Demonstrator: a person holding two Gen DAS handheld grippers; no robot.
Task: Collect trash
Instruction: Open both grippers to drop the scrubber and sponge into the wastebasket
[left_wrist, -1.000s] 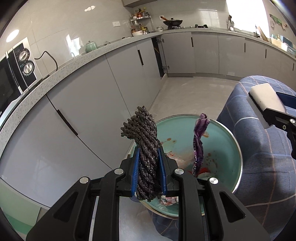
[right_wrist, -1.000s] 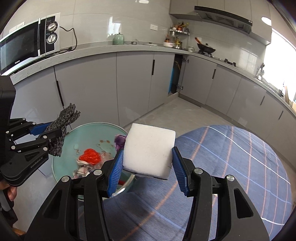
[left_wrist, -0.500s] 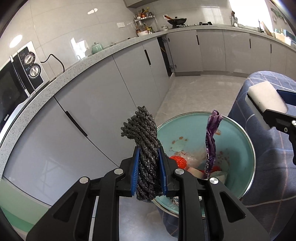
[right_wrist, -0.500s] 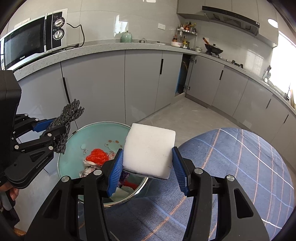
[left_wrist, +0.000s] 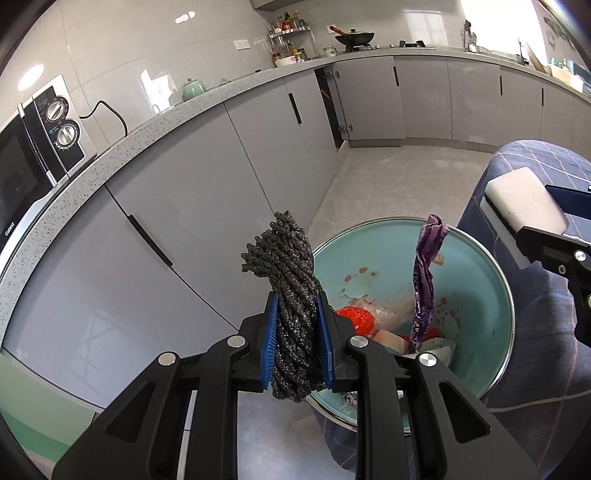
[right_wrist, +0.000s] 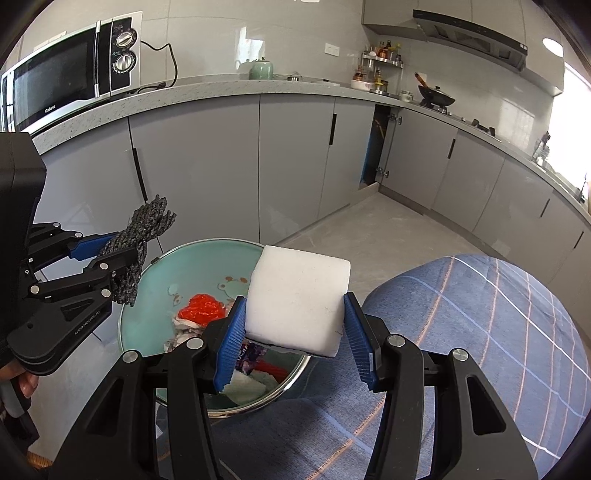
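My left gripper (left_wrist: 297, 314) is shut on a dark grey twisted rope-like bundle (left_wrist: 284, 266), which sticks up above the blue pads. It hangs over the left rim of a teal bin (left_wrist: 476, 266) with a metal edge. In the bin lie a red crumpled piece (left_wrist: 356, 317), white scraps and an upright purple wrapper (left_wrist: 424, 280). My right gripper (right_wrist: 295, 314) is shut on a white foam sponge (right_wrist: 299, 299), held above the bin's (right_wrist: 192, 262) right side. The right wrist view also shows the left gripper (right_wrist: 110, 254) with its bundle (right_wrist: 147, 225).
A blue plaid cloth (right_wrist: 461, 332) covers the surface to the right of the bin. Grey cabinets (left_wrist: 184, 221) run behind, under a speckled counter with a microwave (right_wrist: 70, 81). One cabinet door (right_wrist: 373, 147) stands ajar. A hand (right_wrist: 22, 384) holds the left gripper.
Both grips are unchanged. The bin and the purple wrapper sit a little further right in both views than a second ago.
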